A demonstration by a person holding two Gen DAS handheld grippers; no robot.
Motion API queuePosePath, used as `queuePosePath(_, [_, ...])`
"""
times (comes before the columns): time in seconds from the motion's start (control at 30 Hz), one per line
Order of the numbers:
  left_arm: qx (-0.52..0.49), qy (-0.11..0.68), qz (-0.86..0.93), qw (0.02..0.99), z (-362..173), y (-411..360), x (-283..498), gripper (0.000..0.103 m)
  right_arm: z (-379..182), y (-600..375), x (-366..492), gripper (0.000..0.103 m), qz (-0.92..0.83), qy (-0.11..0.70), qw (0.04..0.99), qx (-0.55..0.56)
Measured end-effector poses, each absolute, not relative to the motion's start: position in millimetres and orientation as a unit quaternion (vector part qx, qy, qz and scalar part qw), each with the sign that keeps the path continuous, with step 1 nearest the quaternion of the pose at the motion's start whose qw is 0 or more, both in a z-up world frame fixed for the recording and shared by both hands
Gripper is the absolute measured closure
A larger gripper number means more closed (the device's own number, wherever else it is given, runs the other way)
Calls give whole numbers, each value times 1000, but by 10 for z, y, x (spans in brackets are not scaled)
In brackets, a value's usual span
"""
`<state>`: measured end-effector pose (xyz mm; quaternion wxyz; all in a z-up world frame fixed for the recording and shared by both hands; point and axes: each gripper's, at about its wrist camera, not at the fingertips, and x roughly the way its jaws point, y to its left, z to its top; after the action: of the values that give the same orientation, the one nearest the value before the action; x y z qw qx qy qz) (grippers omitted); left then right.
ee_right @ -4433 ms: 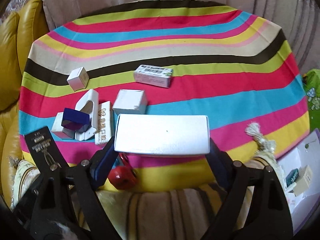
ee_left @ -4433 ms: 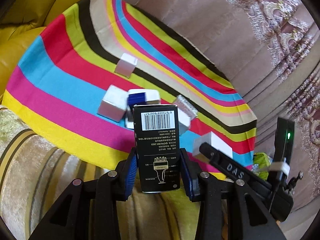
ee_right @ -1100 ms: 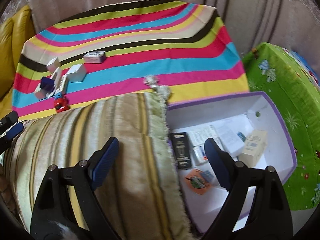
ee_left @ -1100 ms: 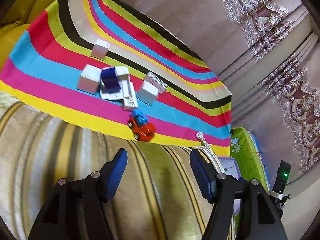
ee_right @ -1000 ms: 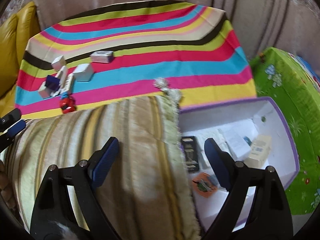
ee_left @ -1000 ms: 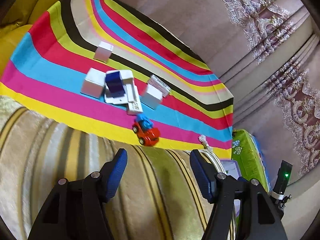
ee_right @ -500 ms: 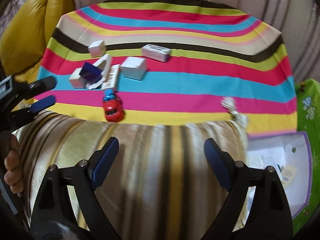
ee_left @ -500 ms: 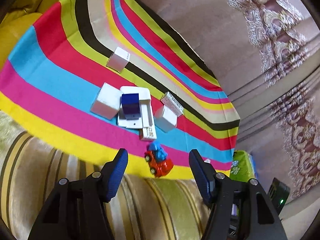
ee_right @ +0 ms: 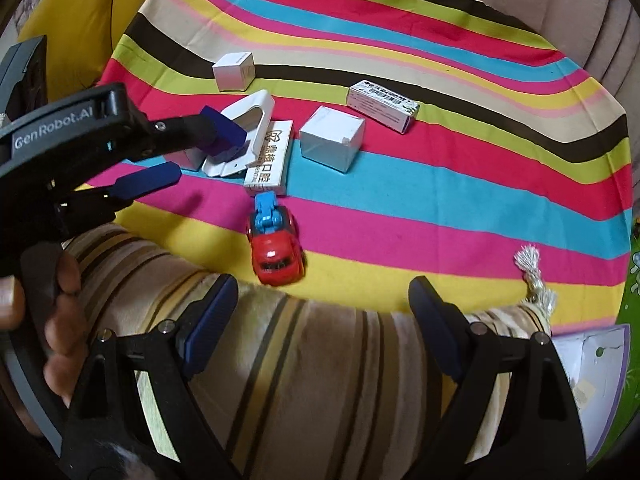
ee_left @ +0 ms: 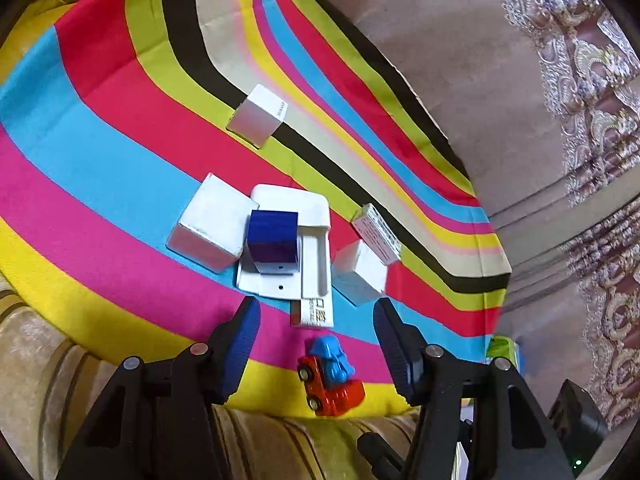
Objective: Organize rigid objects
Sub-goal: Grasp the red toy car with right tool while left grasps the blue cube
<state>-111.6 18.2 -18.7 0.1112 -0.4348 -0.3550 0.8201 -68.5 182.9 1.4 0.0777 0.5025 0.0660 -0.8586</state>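
Both grippers are coming back empty from the purple-edged bin (ee_right: 592, 364) to the striped cloth (ee_right: 440, 184): the black barcoded carton and the long white box they were carrying are no longer in their jaws. The left gripper (ee_left: 316, 344) is sliding in over the red and blue toy car (ee_left: 330, 376), its jaws closing with nothing pressed between them, and the car now sits between its blue pads. The right gripper (ee_right: 322, 322) is swinging away from the bin toward the cluster of white boxes (ee_right: 332, 144), jaws wide and empty, and the left gripper is now crossing its view.
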Motion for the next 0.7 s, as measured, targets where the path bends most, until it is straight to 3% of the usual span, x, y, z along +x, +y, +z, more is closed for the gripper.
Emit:
queuePosePath(0.33, [-436,-365,818,87,-312,168,-1233,47,-107,1737,-910,14,-848,69,92,517])
queuePosePath(0.7, [-434,-365,821,70,-396,149,-1310,47,-185,1698,-1015,21,-842,65,104,526])
